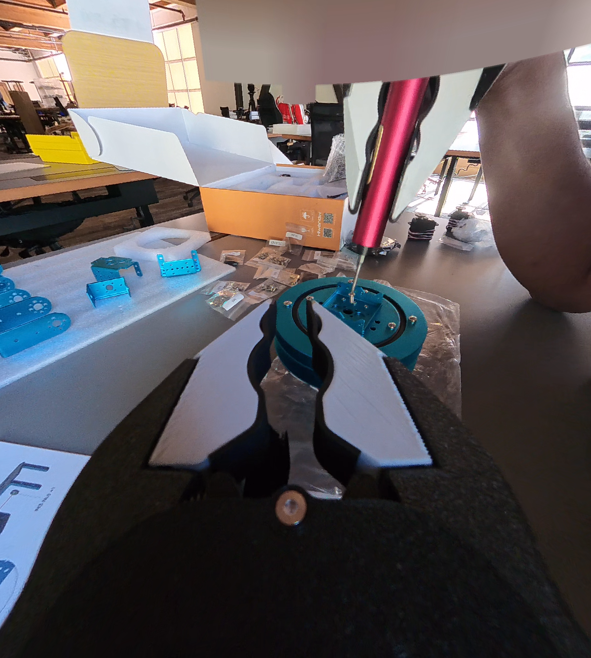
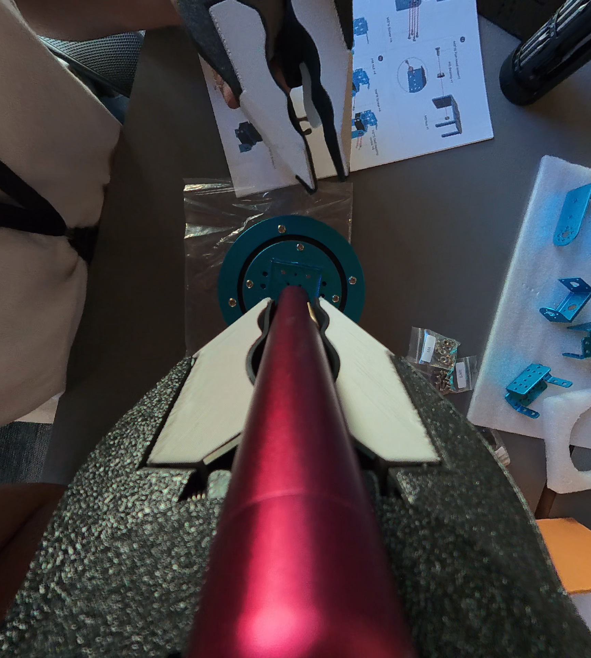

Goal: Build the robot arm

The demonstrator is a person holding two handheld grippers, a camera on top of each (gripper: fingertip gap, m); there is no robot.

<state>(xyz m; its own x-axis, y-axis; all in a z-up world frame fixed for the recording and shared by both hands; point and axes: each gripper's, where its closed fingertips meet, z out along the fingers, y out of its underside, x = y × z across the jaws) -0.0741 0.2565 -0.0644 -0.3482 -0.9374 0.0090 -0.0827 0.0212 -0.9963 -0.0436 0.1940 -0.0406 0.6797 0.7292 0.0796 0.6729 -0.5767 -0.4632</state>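
The round teal metal turntable base carries a blue bracket where the right gripper's clamped red screwdriver bears, while the left gripper, fingers slightly parted and empty, hovers beside.

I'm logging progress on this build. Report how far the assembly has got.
Done: a blue bracket sits on the round teal base. In hand: the right hand-held gripper clamps a red screwdriver, tip on a screw there. Left hand-held gripper hangs open nearby. Left: loose brackets on foam, unopened screw bags.
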